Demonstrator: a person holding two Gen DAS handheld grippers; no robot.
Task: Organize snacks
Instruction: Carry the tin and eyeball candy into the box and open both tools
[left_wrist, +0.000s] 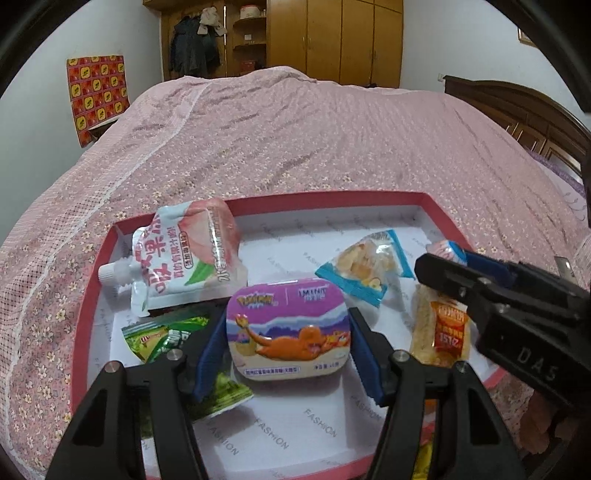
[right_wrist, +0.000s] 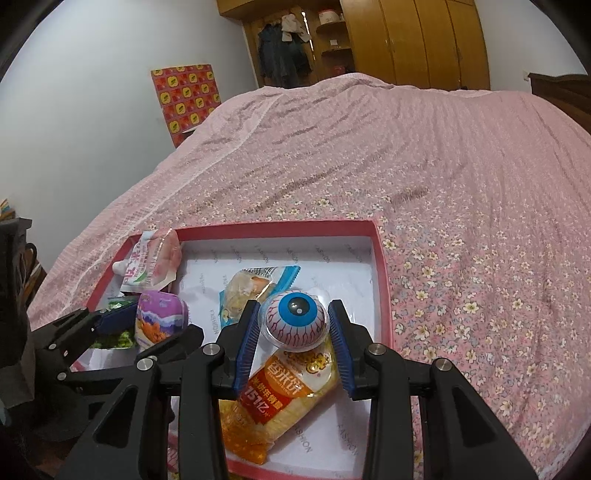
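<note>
— Left wrist view first: what have you got there?

— My left gripper (left_wrist: 288, 332) is clenched on a rounded purple mint tin (left_wrist: 287, 330) with an orange cartoon creature on its lid. My blue pads press on both of its short sides, and I hold it over the near middle of the shallow red-rimmed cardboard box (left_wrist: 332, 197) with the white printed lining, which lies on the pink flowered bedspread (left_wrist: 295, 140).

— And what lies in the box around it?

— A white peach-printed drink pouch with a screw cap (left_wrist: 177, 258) leans on the far left corner. A green crinkled snack packet (left_wrist: 166, 336) lies just under my left finger. A clear biscuit packet with blue ends (left_wrist: 365, 266) sits toward the far right, and an orange-labelled rice cracker packet (left_wrist: 441, 328) lies by the right edge.

— Your other hand?

— My right gripper (right_wrist: 295, 325) is grasping an eyeball-shaped candy ball with a blue iris and red veins (right_wrist: 295, 319), pads tight on both sides. It hangs above the rice cracker packet, over the right half of the box and near its right wall. Both snacks are off the lining.
</note>
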